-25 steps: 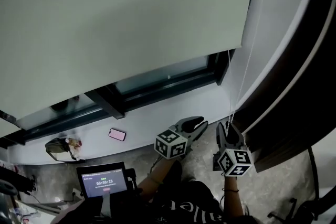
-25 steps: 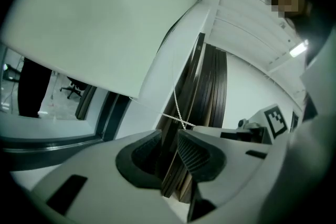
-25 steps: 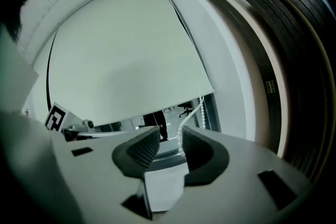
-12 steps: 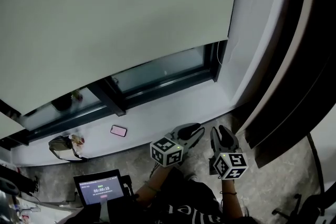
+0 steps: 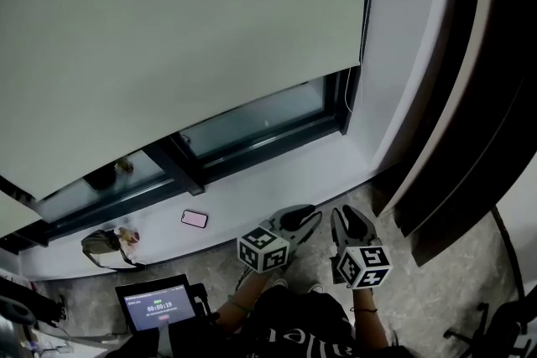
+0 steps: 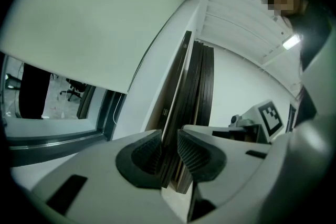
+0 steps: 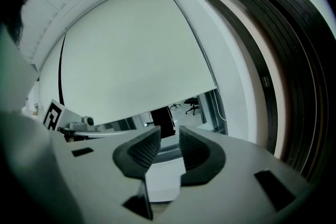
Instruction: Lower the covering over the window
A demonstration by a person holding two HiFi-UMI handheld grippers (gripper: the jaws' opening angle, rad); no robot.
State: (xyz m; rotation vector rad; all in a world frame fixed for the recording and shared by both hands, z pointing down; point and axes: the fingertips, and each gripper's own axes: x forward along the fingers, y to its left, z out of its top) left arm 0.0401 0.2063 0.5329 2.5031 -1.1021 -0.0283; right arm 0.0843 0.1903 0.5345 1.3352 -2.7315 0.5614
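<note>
I am looking steeply down along a window wall. A broad, pale grey-green fabric roller blind (image 5: 185,38) is hanging over most of the window, its straight hem stopping short of the bottom. A dark strip of glass (image 5: 260,117) is showing between that hem and the long white sill (image 5: 277,172).

Both tongs are sitting low in the head view, near my body and well apart from the blind. The left tongs (image 5: 306,218) are released, with an open gap between the ribbed pads and nothing in it. The right tongs (image 5: 348,215) are also released; their jaws have just been closing a little, with nothing between them.

A thin white looped cord (image 5: 346,101) is hanging at the right edge of the window frame. I judge the lowering to be nearly done, with only the last strip left. To finish it well, I would bring one pair of tongs up to the cord and clench on a single strand. I would then pull straight down in short, even strokes, watching the hem and stopping as it meets the sill.

On the sill a small pink phone (image 5: 194,219) is lying flat. Further left a slumped olive bag (image 5: 102,241) is resting; I cannot tell what it holds.
</note>
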